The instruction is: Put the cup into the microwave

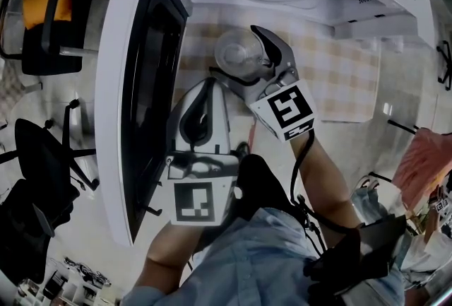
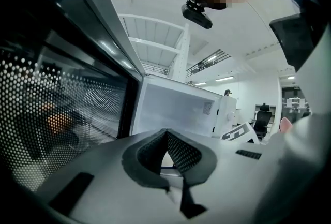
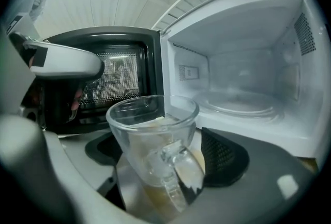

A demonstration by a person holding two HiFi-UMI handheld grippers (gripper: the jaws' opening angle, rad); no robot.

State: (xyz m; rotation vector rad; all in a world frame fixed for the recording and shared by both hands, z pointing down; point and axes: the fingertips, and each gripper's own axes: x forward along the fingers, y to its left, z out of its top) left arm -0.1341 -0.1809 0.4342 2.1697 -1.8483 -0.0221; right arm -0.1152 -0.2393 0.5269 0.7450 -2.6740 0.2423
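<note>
cup (image 3: pixel 151 132) | between right gripper (image 3: pixel 163 158) jaws, set apart | before open microwave (image 3: pixel 243 36)

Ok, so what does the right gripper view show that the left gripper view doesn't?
Only the right gripper view: the glass cup between the right gripper's wide-apart jaws, and the turntable inside the microwave. Only the left gripper view: the left gripper's jaws together with nothing between, an office chair, the head camera. Both: the open microwave and its mesh door.
</note>
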